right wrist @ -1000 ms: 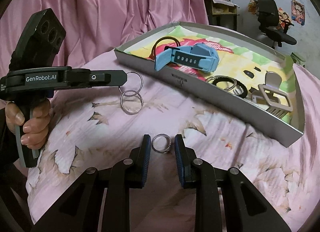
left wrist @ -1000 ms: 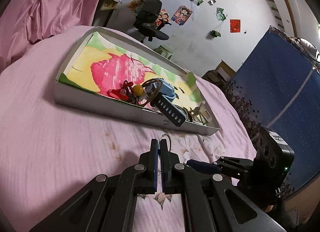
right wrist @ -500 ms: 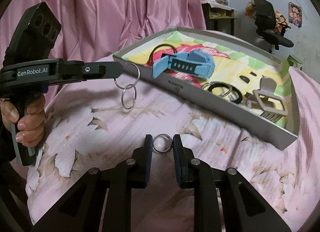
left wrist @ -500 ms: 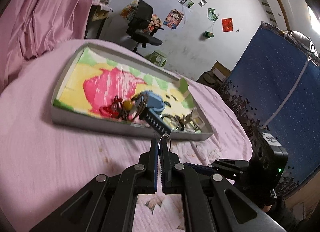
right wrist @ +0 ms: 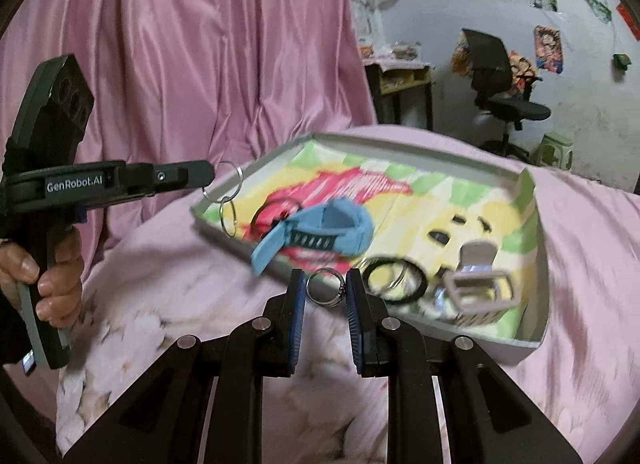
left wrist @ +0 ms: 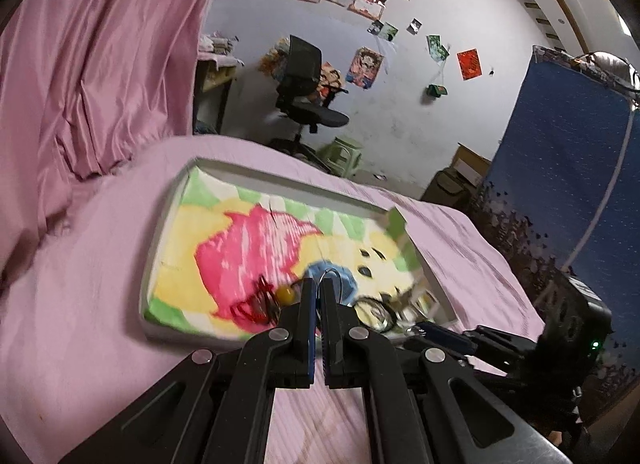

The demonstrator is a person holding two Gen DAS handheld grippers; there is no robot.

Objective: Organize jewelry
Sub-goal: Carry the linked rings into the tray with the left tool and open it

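My left gripper (left wrist: 318,286) is shut on a pair of linked silver key rings (left wrist: 333,275). In the right wrist view that left gripper (right wrist: 206,173) is held in a hand, and the linked key rings (right wrist: 229,204) dangle from its tip over the near left corner of the grey tray (right wrist: 536,344). My right gripper (right wrist: 325,292) is shut on a small silver ring (right wrist: 324,293), held just above the tray's front wall. Inside the tray lie a blue watch strap (right wrist: 320,232), a black ring (right wrist: 394,282) and a grey clip (right wrist: 476,288).
The tray (left wrist: 160,248) rests on a pink bedsheet (left wrist: 80,304), and a red cord (left wrist: 254,306) with a yellow bead (left wrist: 287,295) lies in it. Pink drapery (right wrist: 200,64) hangs behind. An office chair (right wrist: 504,100) and a blue screen (left wrist: 560,184) stand farther off.
Both grippers have risen off the sheet and moved toward the tray. The small ring, earlier lying on the bed between the right fingers, is now lifted in them.
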